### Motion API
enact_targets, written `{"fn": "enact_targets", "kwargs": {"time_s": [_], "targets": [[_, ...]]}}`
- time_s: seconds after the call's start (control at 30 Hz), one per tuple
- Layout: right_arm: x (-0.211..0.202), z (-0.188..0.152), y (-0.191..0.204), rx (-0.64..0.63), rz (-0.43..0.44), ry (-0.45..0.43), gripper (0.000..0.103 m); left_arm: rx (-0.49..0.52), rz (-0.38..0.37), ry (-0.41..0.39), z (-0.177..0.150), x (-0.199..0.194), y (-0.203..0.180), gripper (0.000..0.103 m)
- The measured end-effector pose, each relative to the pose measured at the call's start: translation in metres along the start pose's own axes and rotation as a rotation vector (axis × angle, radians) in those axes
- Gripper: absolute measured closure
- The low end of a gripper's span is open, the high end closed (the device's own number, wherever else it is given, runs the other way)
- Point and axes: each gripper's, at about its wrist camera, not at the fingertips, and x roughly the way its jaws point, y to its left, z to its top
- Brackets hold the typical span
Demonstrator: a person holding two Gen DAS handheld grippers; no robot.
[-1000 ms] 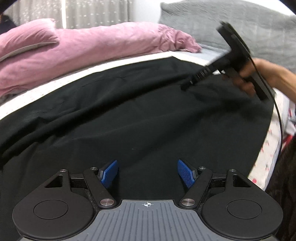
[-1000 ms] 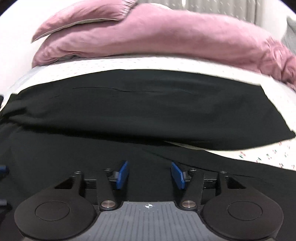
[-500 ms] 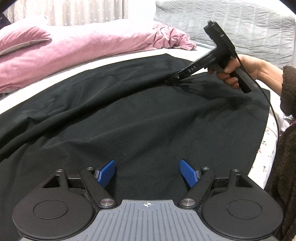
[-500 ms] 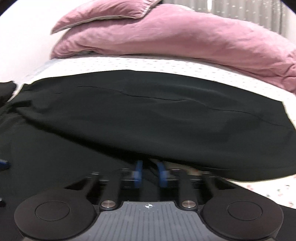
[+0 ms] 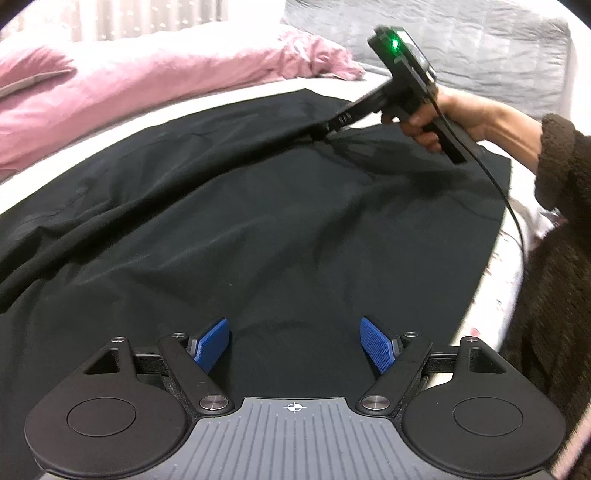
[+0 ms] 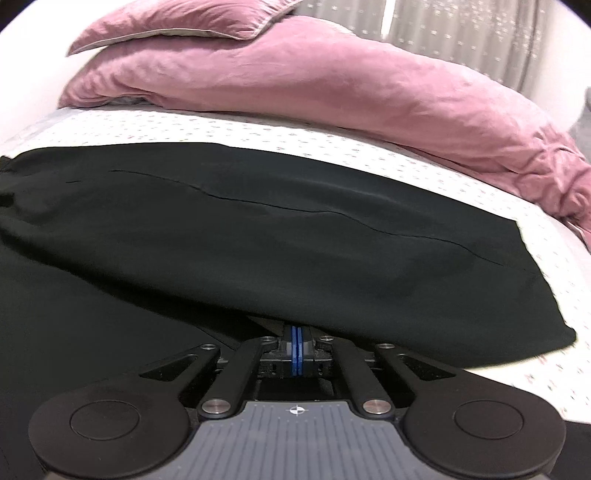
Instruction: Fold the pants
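Black pants lie spread across a bed, covering most of the white patterned sheet. At the far left and along the back of the bed sits a rumpled pink duvet, with a pink pillow resting on top of it. Behind them hangs a pale dotted curtain.

In the near foreground of the left wrist view, the left gripper hovers just above the dark fabric, its blue-padded jaws spread wide with nothing between them.

Moving right, the right gripper reaches down to the far edge of the pants, where the cloth rises into a ridge at its tip. In its own camera, the right gripper has its blue pads pressed together, pinching an edge of the pants. A right hand grips its handle, a cable trailing down from it. A grey quilted headboard stands behind. At the far right is a brown fuzzy sleeve.
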Motion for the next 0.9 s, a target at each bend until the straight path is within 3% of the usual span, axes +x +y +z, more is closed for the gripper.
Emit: {"fn": "enact_targets", "kwargs": {"time_s": [0.07,0.13,0.27,0.37,0.43,0.47,0.57,0.67,0.77,0.9], "targets": [[-0.014,-0.001,-0.001,0.022,0.01,-0.017,0.09,-0.003,-0.021,0.009,0.001,-0.006,0.004,0.023],[-0.03,-0.004,0.0,0.036,0.031,-0.049,0.064,-0.017,-0.008,-0.021,0.003,-0.011,0.006,0.023],[-0.059,-0.011,0.02,0.013,0.122,-0.094,0.062,-0.04,0.021,-0.081,0.007,-0.015,0.01,0.023],[-0.065,-0.021,0.04,-0.031,0.214,-0.079,0.058,-0.004,0.043,-0.031,0.008,-0.01,0.011,0.023],[-0.063,-0.028,0.049,-0.051,0.254,-0.043,0.058,0.053,0.03,0.053,0.004,-0.004,0.01,0.018],[-0.061,-0.032,0.051,-0.065,0.259,-0.025,0.058,0.076,0.025,0.04,-0.001,-0.007,0.01,0.018],[-0.056,-0.048,0.048,-0.098,0.224,0.01,0.055,0.069,-0.021,0.071,-0.009,-0.019,0.018,0.018],[-0.062,-0.058,0.027,-0.056,0.229,0.008,0.051,0.075,-0.05,0.086,-0.022,-0.034,0.026,0.015],[-0.067,-0.064,0.006,-0.008,0.176,0.015,0.049,0.064,-0.09,0.091,-0.031,-0.046,0.038,0.015],[-0.076,-0.062,-0.003,0.037,0.121,0.006,0.035,-0.052,-0.057,0.012,-0.025,-0.059,0.063,0.014]]}}
